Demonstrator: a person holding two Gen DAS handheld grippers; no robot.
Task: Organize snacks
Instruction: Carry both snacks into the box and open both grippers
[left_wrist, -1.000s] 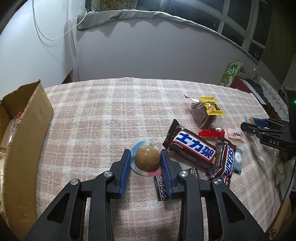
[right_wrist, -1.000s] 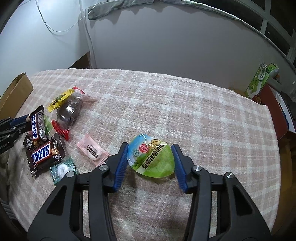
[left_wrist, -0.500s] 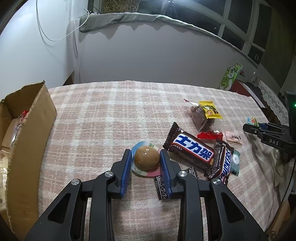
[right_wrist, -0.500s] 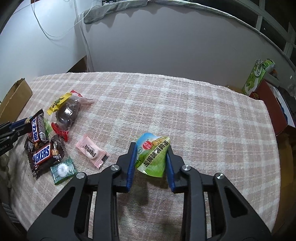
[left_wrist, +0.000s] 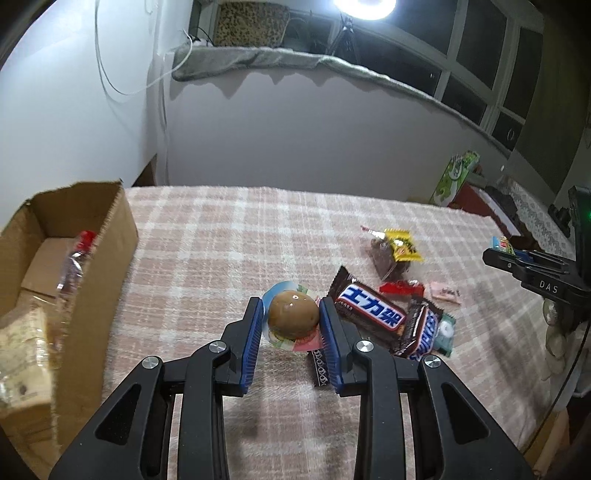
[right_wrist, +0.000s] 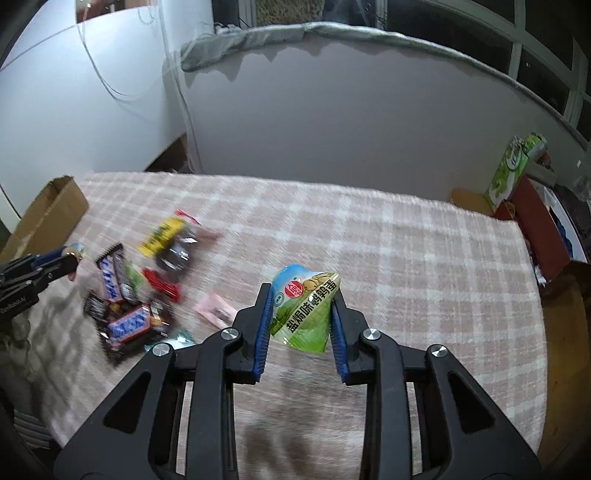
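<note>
The left claw (left_wrist: 291, 320) pinched a packaged brown egg (left_wrist: 292, 316) between its blue pads, above the plaid desk (left_wrist: 229, 236). A Snickers bar (left_wrist: 371, 309) lay just right of it, a cardboard box (left_wrist: 79, 236) to its left. The right claw (right_wrist: 301, 314) squeezed a green egg pouch (right_wrist: 304, 308), crumpled and lifted off the desk.

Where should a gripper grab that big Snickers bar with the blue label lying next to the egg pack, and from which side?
Grip the Snickers bar across its narrow width, mid-length, coming down from above. It lies flat on the tablecloth with its long sides exposed near the middle, while its right end tucks against a second bar. The flat crimped ends would likely slip.
</note>
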